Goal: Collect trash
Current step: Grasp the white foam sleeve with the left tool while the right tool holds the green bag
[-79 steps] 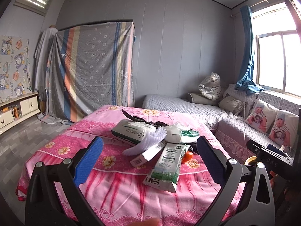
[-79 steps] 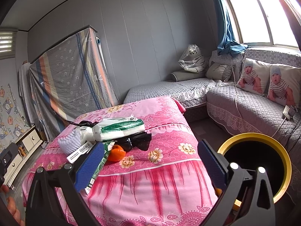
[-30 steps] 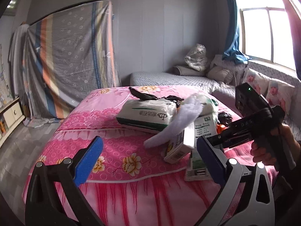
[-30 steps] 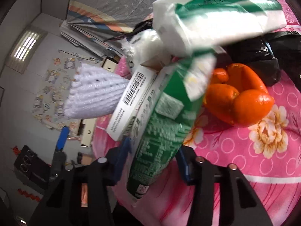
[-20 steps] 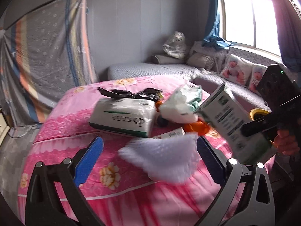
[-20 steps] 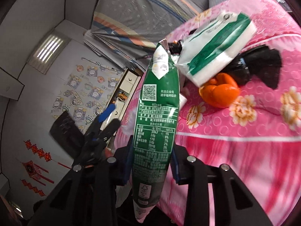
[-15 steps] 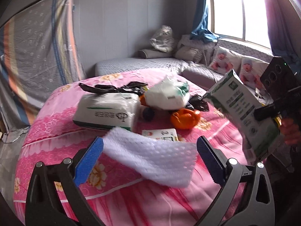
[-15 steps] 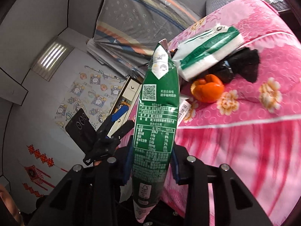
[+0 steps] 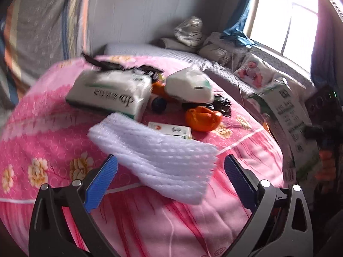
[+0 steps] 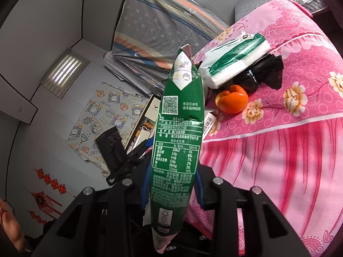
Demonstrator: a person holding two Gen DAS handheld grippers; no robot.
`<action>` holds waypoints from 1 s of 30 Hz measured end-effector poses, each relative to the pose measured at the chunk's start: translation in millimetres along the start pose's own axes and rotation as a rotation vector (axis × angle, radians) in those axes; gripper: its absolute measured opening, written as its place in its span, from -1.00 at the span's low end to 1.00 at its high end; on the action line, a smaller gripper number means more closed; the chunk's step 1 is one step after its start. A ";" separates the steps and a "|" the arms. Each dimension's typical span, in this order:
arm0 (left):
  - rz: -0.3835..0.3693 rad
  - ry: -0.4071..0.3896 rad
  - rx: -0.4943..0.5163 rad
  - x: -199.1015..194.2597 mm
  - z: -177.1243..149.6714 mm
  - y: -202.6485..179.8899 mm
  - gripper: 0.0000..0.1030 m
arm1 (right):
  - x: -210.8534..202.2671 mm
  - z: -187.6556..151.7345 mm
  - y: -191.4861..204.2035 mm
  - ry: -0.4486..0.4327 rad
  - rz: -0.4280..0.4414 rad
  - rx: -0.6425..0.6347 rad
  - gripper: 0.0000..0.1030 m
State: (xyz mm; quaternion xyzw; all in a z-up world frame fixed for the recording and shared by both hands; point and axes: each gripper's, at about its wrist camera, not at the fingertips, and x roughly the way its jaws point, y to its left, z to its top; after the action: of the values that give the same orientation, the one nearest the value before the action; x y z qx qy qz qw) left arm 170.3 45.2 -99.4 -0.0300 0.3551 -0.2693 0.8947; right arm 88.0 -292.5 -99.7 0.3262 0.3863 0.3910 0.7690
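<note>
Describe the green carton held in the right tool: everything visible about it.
The green carton is a flattened, creased drink pack of coated card, dark green with white print: a QR code, a nutrition table and a recycling-type mark near its bottom. Its folded top is white with a torn-looking spout. It stands roughly upright, clamped at its lower half between the blue pads of the right tool, clear of the pink bedspread. From the left wrist view its broad side looks pale with dark text.
</note>
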 end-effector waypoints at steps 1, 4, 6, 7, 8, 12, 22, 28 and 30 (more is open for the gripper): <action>-0.012 0.021 -0.048 6.1 1.5 10.3 0.85 | 0.8 -0.3 -0.1 0.003 0.005 0.000 -0.38; -0.033 0.062 -0.129 21.5 2.4 27.7 0.84 | 3.7 0.7 -1.1 0.010 0.008 -0.001 -0.38; -0.048 0.070 -0.157 28.0 3.4 32.4 0.83 | 5.4 3.1 -1.7 0.012 0.008 0.000 -0.38; -0.055 0.070 -0.167 30.0 4.8 33.6 0.83 | 7.0 3.3 -1.1 0.012 0.006 0.000 -0.38; -0.058 0.068 -0.172 32.1 5.2 34.6 0.82 | 7.0 4.3 -1.5 0.010 0.003 0.000 -0.38; -0.080 0.068 -0.207 36.6 9.2 39.1 -0.01 | 6.2 5.3 -2.7 0.004 -0.001 0.002 -0.38; -0.055 -0.109 -0.151 -14.8 10.5 30.9 -0.66 | 2.1 2.7 -2.3 -0.003 0.001 -0.013 -0.38; -0.046 -0.240 -0.102 -72.2 8.0 16.5 -0.68 | 1.3 2.5 -4.0 -0.007 0.003 -0.008 -0.38; -0.043 -0.256 -0.085 -81.9 6.2 12.3 -0.68 | 2.6 2.1 -3.4 -0.005 0.006 -0.011 -0.38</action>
State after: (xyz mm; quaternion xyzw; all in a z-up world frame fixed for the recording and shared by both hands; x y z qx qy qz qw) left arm 130.6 96.1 -47.0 -0.1097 0.2486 -0.2672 0.9245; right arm 92.0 -292.4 -102.2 0.3239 0.3814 0.3946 0.7707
